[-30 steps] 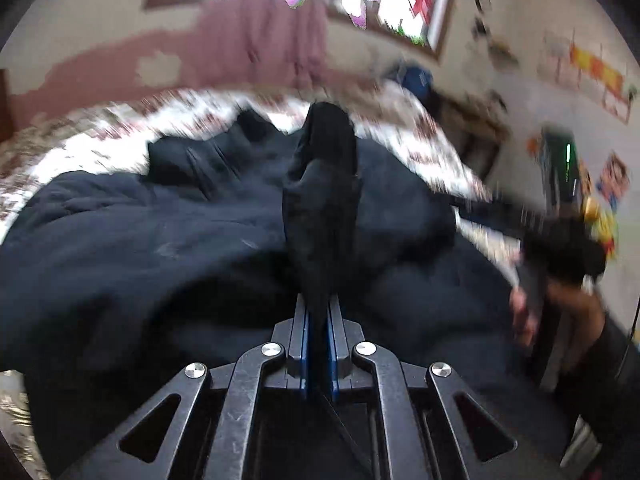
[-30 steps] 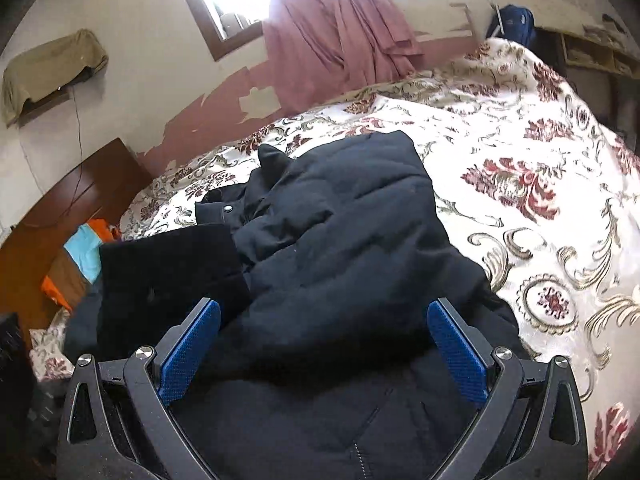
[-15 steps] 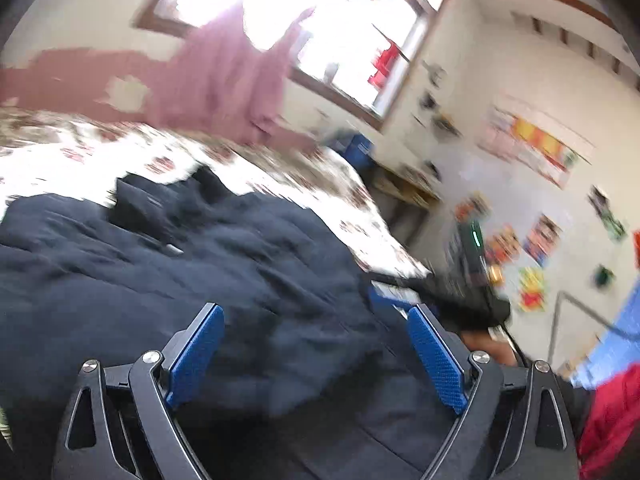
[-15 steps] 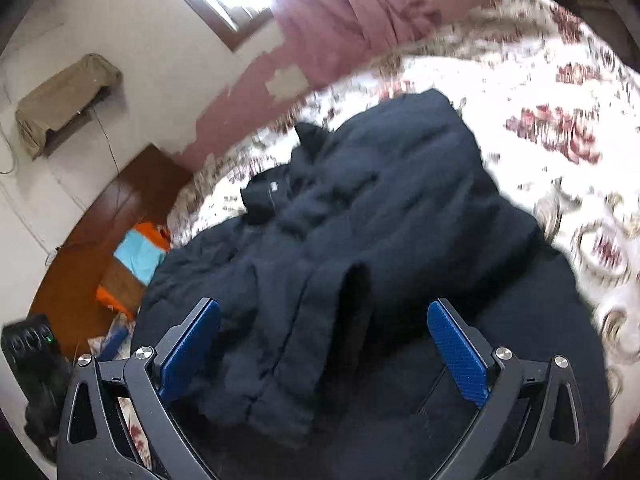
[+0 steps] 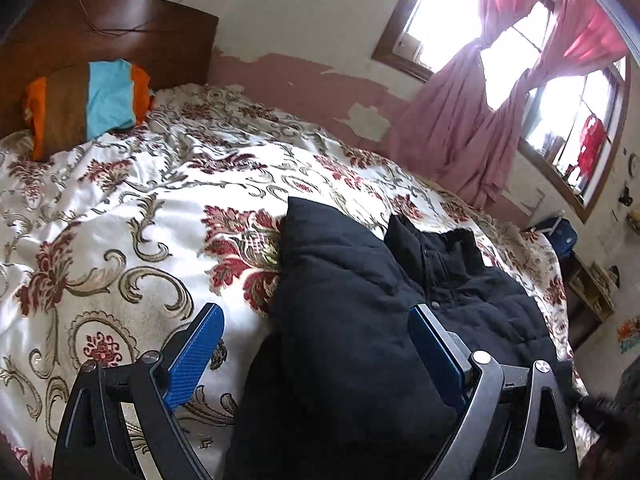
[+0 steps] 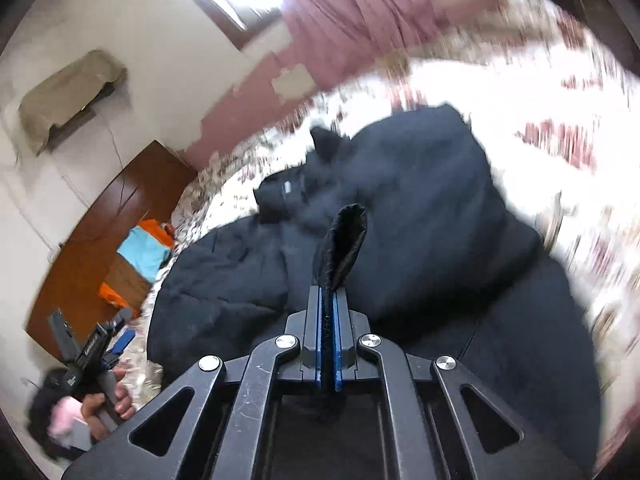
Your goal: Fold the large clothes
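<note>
A large black padded jacket [image 5: 360, 320] lies partly folded on the floral bedspread [image 5: 120, 220]. It also fills the middle of the right wrist view [image 6: 420, 208]. My left gripper [image 5: 316, 356] is open and empty, hovering over the jacket's left edge. It shows from the outside at the lower left of the right wrist view [image 6: 96, 344]. My right gripper [image 6: 327, 320] is shut on a raised fold of the jacket's black fabric [image 6: 342, 240], near the jacket's lower part.
A wooden headboard [image 5: 100, 32] with an orange, brown and blue pillow [image 5: 84, 108] stands at the bed's far left. Pink curtains [image 5: 460, 120] hang at the window. A shelf [image 5: 588, 292] stands past the bed on the right.
My left gripper let go of the jacket fold, opened and swung left toward the headboard side. My right gripper, open before, has closed on a fold of the jacket.
</note>
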Motion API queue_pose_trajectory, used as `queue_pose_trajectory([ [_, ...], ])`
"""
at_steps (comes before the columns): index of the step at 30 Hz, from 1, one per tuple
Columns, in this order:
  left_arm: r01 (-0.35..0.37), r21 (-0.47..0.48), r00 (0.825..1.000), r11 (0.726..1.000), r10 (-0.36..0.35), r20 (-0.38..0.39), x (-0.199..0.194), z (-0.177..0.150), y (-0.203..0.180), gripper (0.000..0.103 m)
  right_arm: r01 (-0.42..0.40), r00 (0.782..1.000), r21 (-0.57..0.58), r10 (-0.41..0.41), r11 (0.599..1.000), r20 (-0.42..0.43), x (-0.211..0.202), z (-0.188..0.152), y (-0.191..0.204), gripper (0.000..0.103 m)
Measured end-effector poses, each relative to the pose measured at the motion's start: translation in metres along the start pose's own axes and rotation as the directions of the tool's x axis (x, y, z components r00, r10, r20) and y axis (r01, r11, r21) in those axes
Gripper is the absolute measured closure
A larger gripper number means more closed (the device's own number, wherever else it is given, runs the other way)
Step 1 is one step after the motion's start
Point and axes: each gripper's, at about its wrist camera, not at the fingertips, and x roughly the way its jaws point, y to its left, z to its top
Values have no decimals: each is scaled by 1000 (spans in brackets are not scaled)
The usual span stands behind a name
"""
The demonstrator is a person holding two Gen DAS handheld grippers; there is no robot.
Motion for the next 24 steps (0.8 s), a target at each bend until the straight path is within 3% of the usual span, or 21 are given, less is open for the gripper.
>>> queue_pose_trajectory([
  [5,26,74,999,997,-24,-28,12,-11,-17,10,161,977,-89,-146,983,155,-20,46,-5,99],
  [9,23,233,999,972,-12,-47,27,-25,-52,10,274,957,-147,-254,950,139,8,66,-18,96],
  [11,3,319,999,948,13,-48,32,-32,-68,10,352,936,-200,-336,915,110,26,69,-20,94],
  [13,-10,390,999,921,29,-42,36,-40,-83,10,420,907,-260,-399,869,133,32,67,-15,88],
  [15,13,440,998,898,12,-54,39,-47,-95,10,447,894,-327,-404,833,194,32,63,-1,58],
  [17,30,480,998,877,5,-70,42,-53,-105,10,440,897,-401,-367,804,247,27,59,18,47],
  [19,14,504,996,864,35,-88,48,-59,-110,10,410,911,-498,-317,764,263,31,53,40,47],
  [22,-7,504,985,863,93,-146,63,-66,-109,10,306,952,-563,-247,767,181,45,49,54,47],
  [24,-20,495,978,869,119,-169,70,-68,-106,10,256,964,-575,-251,777,90,65,47,54,47],
])
